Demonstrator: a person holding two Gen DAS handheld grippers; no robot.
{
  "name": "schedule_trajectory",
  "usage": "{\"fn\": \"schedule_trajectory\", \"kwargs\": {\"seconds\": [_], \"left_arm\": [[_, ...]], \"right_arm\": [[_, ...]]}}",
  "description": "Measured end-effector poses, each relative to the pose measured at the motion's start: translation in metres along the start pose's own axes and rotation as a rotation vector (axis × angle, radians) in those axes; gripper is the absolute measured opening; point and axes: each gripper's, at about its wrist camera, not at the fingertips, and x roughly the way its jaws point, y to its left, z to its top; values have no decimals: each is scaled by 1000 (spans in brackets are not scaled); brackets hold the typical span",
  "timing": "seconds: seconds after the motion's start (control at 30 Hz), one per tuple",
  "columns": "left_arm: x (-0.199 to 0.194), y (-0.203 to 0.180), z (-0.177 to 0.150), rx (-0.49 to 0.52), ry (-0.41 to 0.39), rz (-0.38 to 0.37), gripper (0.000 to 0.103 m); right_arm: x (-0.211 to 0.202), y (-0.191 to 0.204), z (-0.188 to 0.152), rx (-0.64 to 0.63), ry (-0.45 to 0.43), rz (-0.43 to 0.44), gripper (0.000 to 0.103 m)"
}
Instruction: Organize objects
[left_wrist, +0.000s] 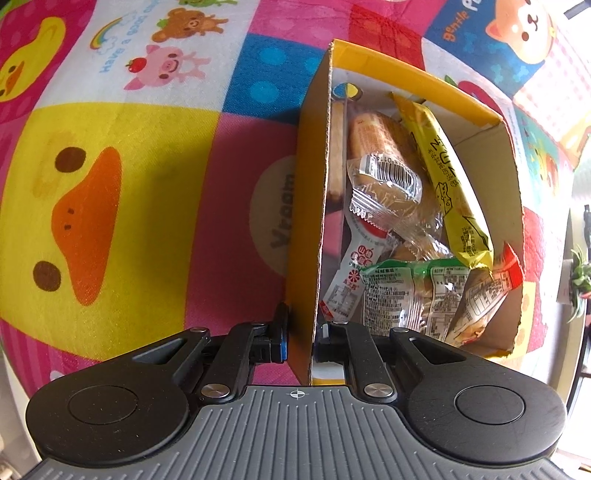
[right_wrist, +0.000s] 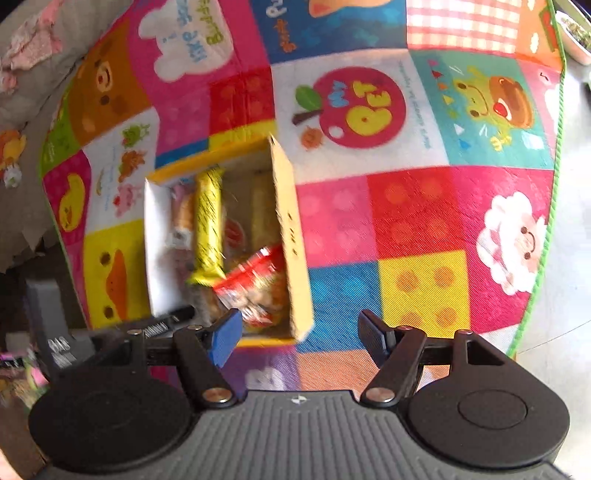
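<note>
A yellow cardboard box (left_wrist: 306, 206) stands on a colourful cartoon play mat (left_wrist: 110, 206). It holds several wrapped snacks, among them a long yellow packet (left_wrist: 454, 184), a clear-wrapped cake (left_wrist: 384, 192) and a green packet (left_wrist: 402, 288). My left gripper (left_wrist: 301, 336) is shut on the box's near left wall, one finger outside and one inside. In the right wrist view the box (right_wrist: 291, 236) sits left of centre, with the yellow packet (right_wrist: 208, 225) and a red packet (right_wrist: 258, 284) inside. My right gripper (right_wrist: 299, 336) is open and empty, above the box's near right corner.
The mat (right_wrist: 424, 221) spreads wide to the right of the box, and its green edge (right_wrist: 550, 221) meets a grey floor. A potted plant (left_wrist: 580, 280) stands off the mat. Clutter and the left gripper's body (right_wrist: 55, 332) lie at the left.
</note>
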Motion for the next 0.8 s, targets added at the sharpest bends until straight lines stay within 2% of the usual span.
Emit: {"fn": "schedule_trajectory", "kwargs": {"seconds": [0.13,0.23,0.3,0.33,0.37,0.5,0.63,0.67,0.73,0.77,0.8], "left_arm": [[-4,-2,0,38,-6,-13,12],[-4,-5,-1,84,-27,-15,12],[-3,-7,1,82,-41,-25,12],[-3,-6,2,69,-44,-28,12],[-2,-6,5,57,-49,-33,12],[3,-14,34,96,-119,-43,13],[7,-37,87,226,-248,17,13],[7,-39,99,255,-288,35,16],[8,-39,118,280,-364,81,39],[10,-35,124,279,-390,98,46],[14,-30,128,268,-404,102,57]], "right_arm": [[19,8,-26,-132,25,-30,69],[40,22,-41,-252,-5,-39,68],[58,26,-45,-278,-37,-47,61],[66,24,-44,-259,-53,-40,53],[72,21,-40,-235,-64,-23,50],[76,19,-19,-211,-178,0,48],[75,24,24,-207,-305,-4,48],[77,23,34,-197,-324,3,48],[80,25,55,-178,-360,9,48],[81,27,62,-171,-375,9,48],[83,30,66,-168,-390,4,48]]}}
